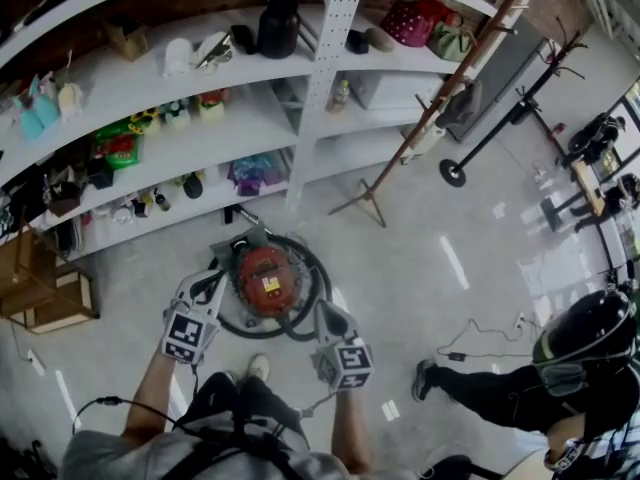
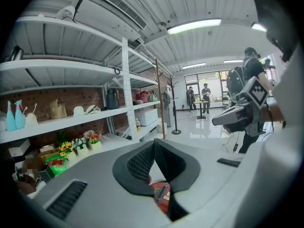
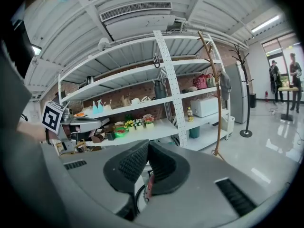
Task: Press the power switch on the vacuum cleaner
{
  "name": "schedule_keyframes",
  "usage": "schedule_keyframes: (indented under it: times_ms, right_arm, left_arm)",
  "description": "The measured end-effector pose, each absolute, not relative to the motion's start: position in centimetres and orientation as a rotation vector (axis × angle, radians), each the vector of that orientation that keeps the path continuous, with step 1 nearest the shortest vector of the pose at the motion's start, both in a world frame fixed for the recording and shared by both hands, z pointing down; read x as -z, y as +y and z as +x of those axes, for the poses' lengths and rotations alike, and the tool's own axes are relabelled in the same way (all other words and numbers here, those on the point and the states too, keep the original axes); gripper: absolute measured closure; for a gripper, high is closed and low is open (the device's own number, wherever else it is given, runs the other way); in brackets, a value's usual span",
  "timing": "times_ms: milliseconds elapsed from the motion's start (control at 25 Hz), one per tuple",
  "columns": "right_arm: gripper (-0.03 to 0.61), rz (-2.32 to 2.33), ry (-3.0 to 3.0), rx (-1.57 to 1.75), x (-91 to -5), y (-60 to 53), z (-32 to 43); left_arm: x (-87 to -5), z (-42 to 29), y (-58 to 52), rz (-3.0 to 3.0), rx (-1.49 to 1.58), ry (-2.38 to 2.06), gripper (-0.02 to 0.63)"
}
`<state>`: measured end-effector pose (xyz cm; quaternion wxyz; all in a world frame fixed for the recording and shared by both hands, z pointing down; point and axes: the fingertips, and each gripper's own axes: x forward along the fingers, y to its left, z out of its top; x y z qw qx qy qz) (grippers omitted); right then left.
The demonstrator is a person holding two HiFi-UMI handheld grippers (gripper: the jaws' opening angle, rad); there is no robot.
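Observation:
A round red vacuum cleaner [image 1: 265, 280] stands on the pale floor, with its black hose [image 1: 318, 290] looped around it. My left gripper [image 1: 214, 282] hangs just left of its body and my right gripper [image 1: 326, 314] just right of the hose; neither touches it. Both are shut with nothing held. In the left gripper view the pads [image 2: 137, 163] meet at the tip, and the vacuum's red top [image 2: 162, 196] shows through the gap below. In the right gripper view only a red sliver of the vacuum [image 3: 150, 184] shows between the closed pads [image 3: 164, 167]. I cannot make out the power switch.
White shelving [image 1: 330, 63] with flowers, bags and jars runs behind the vacuum. A wooden coat stand [image 1: 430, 118] and a black pole stand [image 1: 455, 173] are at right. A person in black [image 1: 560, 368] crouches at lower right beside a floor cable [image 1: 480, 333]. Wooden crates [image 1: 45, 288] sit at left.

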<state>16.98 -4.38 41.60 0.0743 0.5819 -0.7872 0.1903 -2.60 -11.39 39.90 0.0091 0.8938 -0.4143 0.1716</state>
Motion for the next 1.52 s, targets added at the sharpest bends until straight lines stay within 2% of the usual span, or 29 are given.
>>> schedule_keyframes:
  times_ms: [520, 1520]
  right_arm:
    - [0.567, 1.724, -2.348, -0.602, -45.1, -8.6, 16.6]
    - [0.566, 1.668, -2.254, -0.788, -61.3, -10.9, 13.6]
  left_arm:
    - [-44.5, -2.2, -14.7, 2.776, -0.597, -1.237, 0.606]
    - [-60.6, -3.2, -16.1, 2.727, -0.770, -1.030, 0.607]
